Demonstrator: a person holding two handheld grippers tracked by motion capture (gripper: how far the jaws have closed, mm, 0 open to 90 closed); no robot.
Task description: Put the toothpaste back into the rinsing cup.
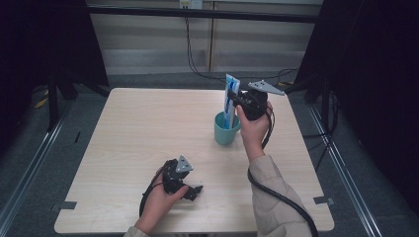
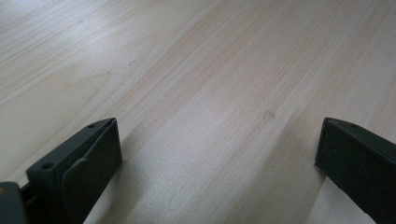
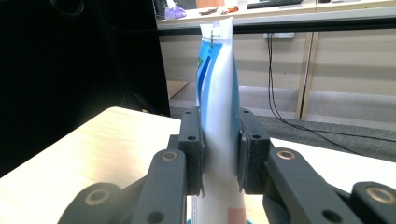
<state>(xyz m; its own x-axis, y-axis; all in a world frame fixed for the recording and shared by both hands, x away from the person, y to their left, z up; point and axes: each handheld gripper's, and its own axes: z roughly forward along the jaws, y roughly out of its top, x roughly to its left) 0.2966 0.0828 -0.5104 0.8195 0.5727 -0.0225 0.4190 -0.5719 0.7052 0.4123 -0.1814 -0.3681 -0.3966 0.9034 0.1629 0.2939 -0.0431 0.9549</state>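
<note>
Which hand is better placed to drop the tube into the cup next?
Probably the right. Its tongs are shut on the tube, held upright with its lower end in the teal cup. The left tongs are open, low over bare table, away from the cup.

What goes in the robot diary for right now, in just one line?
right gripper: shut on toothpaste tube | tube: upright, lower end in teal cup | left gripper: open, low over table
</note>
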